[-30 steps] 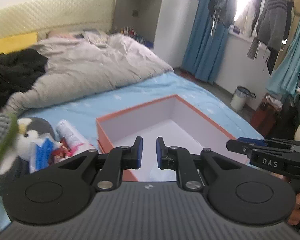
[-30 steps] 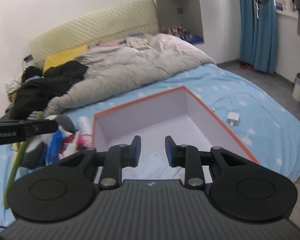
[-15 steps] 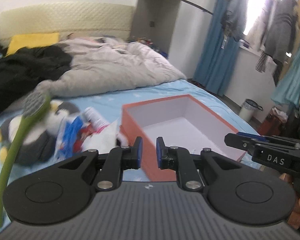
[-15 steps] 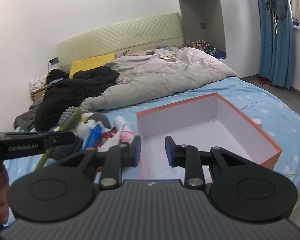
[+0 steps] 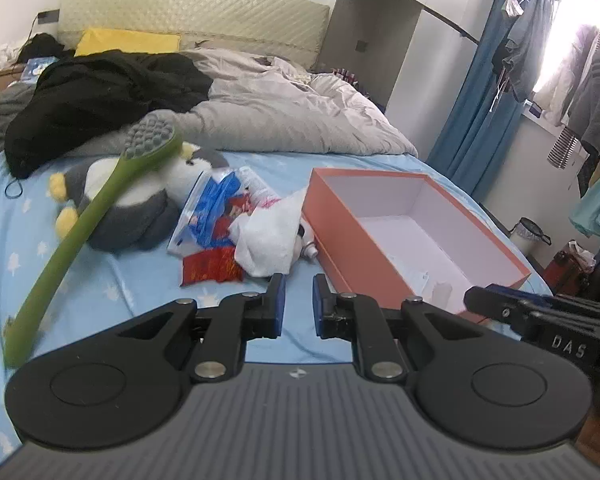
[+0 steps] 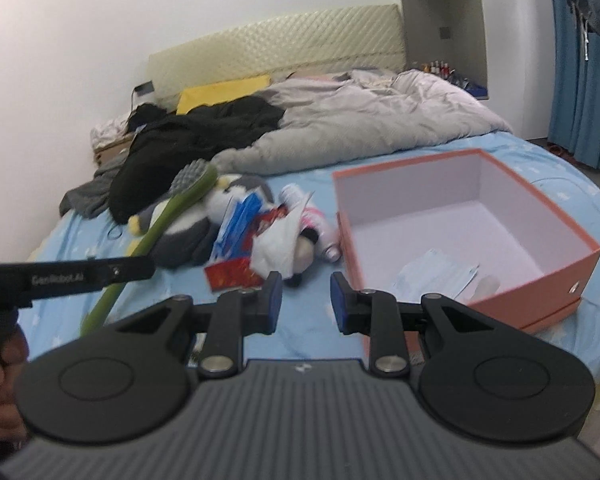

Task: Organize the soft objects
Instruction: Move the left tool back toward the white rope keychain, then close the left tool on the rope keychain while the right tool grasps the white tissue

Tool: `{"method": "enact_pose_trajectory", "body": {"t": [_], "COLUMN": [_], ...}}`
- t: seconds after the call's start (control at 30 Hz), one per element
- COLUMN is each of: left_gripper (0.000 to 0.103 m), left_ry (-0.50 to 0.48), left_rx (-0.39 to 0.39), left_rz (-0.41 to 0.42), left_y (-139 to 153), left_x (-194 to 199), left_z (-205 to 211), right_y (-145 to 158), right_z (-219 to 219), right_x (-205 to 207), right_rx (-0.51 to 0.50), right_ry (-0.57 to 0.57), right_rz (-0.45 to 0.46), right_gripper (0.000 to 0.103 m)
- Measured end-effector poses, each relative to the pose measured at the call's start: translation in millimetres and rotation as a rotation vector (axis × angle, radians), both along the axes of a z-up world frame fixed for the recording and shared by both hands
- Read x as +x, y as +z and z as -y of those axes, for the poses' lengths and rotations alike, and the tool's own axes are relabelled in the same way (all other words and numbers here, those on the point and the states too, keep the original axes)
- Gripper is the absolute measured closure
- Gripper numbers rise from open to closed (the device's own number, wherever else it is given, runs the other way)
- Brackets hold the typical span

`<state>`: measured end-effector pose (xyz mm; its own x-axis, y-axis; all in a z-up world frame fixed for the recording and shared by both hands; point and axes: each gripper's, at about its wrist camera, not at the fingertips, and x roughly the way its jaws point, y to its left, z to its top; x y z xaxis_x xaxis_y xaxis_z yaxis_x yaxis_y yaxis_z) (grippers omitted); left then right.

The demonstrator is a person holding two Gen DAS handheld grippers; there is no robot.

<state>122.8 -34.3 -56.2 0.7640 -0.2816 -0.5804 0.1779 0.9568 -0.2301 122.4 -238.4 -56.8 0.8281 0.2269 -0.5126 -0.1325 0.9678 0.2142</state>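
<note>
Tongs both empty: left tongs (image 5: 297,305) and right tongs (image 6: 306,303) slightly parted, gripping nothing. Penguin plush (image 5: 140,200) and cloth (image 5: 266,236) sit mid-bed, left of the box (image 5: 364,240). Risk: brush (image 5: 100,208) lying over the plush snags the grab.

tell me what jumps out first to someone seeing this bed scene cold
The open orange box on the blue sheet stands out first, nearly bare inside apart from some pale paper. Left of it lies a jumble: a grey penguin plush, a white cloth, red and blue packets, with a long green brush slanting over the plush. Behind the pile sit a grey duvet and black clothes.
</note>
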Motion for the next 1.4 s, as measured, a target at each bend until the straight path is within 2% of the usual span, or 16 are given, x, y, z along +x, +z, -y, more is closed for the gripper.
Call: {"method": "enact_pose_trajectory", "body": {"t": [0.17, 0.33, 0.47, 0.5, 0.57, 0.6, 0.67, 0.8, 0.97, 1.07, 1.23, 1.4], "left_gripper": [0.086, 0.086, 0.073, 0.072, 0.059, 0.058, 0.057, 0.057, 0.053, 0.051, 0.05, 0.051], "left_ry": [0.019, 0.045, 0.074, 0.079, 0.092, 0.101, 0.118, 0.15, 0.177, 0.181, 0.196, 0.207], "left_rx": [-0.037, -0.03, -0.024, -0.017, -0.003, 0.0, 0.0, 0.013, -0.036, -0.074, -0.117, -0.116], "left_rz": [-0.049, -0.066, -0.114, -0.117, -0.127, -0.13, -0.136, -0.18, -0.244, -0.274, -0.324, -0.342], "left_y": [-11.8, -27.2, -46.1, -50.4, -59.4, -64.4, -74.8, -99.9, -130.7, -145.5, -164.8, -175.1], "left_x": [-8.3, -13.9, -5.8, -2.5, 6.4, 11.0, 22.1, 47.2, 71.6, 80.8, 90.9, 96.9], "left_z": [-10.7, -20.3, -32.0, -34.8, -40.6, -44.1, -52.1, -64.9, -76.5, -76.9, -75.4, -71.5], "right_y": [-9.3, -23.3, -34.7, -38.2, -45.9, -49.6, -58.3, -77.9, -93.5, -98.5, -111.1, -126.0], "right_z": [-15.0, -24.7, -37.7, -39.8, -44.7, -46.5, -50.8, -58.4, -63.3, -67.3, -71.5, -74.7], "right_x": [-9.5, -13.1, -7.8, -3.8, 5.8, 10.2, 21.2, 46.3, 77.5, 97.2, 133.7, 163.0], "right_rx": [-0.017, -0.016, -0.066, -0.064, -0.062, -0.064, -0.065, -0.072, -0.075, -0.074, -0.054, -0.04], "right_ry": [0.02, 0.033, 0.05, 0.055, 0.065, 0.068, 0.074, 0.078, 0.099, 0.109, 0.092, 0.075], "right_rz": [-0.03, -0.06, -0.052, -0.056, -0.06, -0.062, -0.072, -0.101, -0.12, -0.101, -0.11, -0.12], "right_gripper": [0.073, 0.073, 0.073, 0.073, 0.073, 0.073, 0.073, 0.059, 0.059, 0.059, 0.06, 0.062]}}
